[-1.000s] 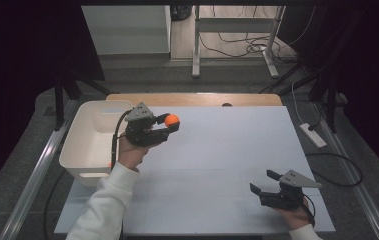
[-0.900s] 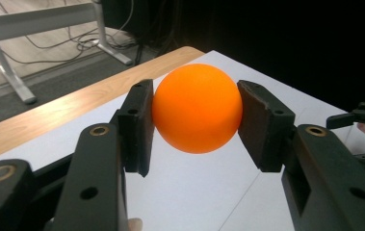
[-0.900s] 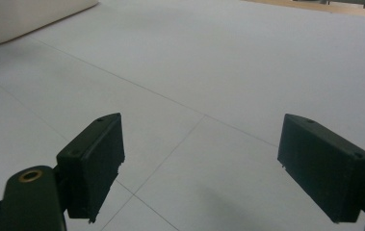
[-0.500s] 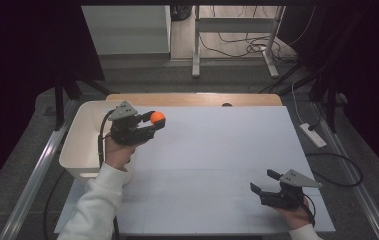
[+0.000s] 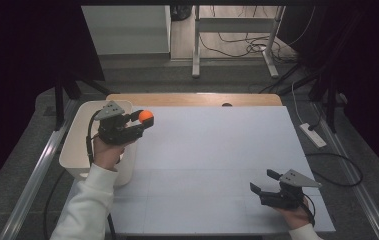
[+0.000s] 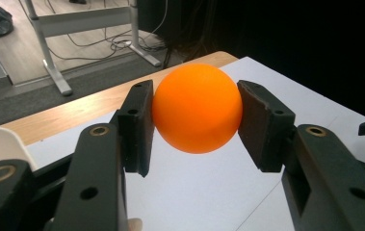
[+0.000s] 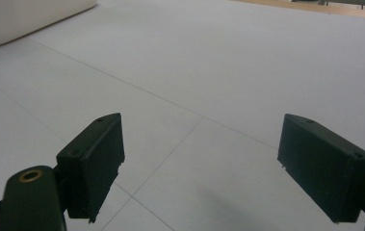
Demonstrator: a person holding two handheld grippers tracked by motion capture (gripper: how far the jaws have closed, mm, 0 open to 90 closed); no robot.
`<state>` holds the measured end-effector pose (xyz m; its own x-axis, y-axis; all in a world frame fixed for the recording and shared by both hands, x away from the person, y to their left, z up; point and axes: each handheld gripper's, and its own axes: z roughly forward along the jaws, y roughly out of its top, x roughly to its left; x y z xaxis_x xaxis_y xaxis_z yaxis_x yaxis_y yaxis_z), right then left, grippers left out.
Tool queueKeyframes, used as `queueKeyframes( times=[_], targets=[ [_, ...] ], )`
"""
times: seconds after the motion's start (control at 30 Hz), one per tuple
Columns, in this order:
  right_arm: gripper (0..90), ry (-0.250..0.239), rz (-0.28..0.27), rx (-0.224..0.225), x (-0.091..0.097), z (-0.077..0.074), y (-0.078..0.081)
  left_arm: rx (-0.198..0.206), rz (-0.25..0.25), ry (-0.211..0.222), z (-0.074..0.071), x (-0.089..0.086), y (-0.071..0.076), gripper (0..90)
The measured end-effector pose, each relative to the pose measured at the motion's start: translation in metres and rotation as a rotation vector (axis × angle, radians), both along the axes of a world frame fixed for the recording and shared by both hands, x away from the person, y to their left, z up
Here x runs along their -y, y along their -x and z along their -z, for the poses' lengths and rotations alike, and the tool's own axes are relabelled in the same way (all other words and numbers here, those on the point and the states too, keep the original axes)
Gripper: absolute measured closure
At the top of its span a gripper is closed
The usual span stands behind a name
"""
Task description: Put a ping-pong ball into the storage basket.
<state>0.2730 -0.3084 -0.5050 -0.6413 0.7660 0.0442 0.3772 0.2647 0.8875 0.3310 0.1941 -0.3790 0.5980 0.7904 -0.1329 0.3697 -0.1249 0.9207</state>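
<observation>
An orange ball is clamped between the pads of my left gripper, which is shut on it. That gripper hangs in the air at the right rim of the white bin, with the ball just past the rim over the white table top. My right gripper rests near the table's front right corner. Its jaws stand wide open with nothing between them.
The white bin's corner lies far off in the right gripper view. A wooden strip runs along the table's far edge. A white power strip lies on the floor to the right.
My left gripper has carried the orange ball leftward, from over the table toward the bin's rim. The right gripper has stayed where it was.
</observation>
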Motion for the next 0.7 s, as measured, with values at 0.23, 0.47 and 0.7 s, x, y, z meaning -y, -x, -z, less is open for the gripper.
queueKeyframes(
  times=[0.23,0.47,0.7],
  targets=[
    [16.4,0.001,-0.001,-0.002,0.000,0.000,0.000,-0.002,-0.027,0.011,0.000,-0.010,-0.002,50.5],
    [16.4,0.001,0.000,-0.002,0.000,0.000,0.000,-0.003,-0.057,0.020,-0.001,-0.021,-0.002,50.5],
    [16.4,-0.005,0.001,-0.003,-0.001,0.000,0.000,-0.013,-0.092,0.007,-0.004,-0.033,-0.003,50.5]
  ],
)
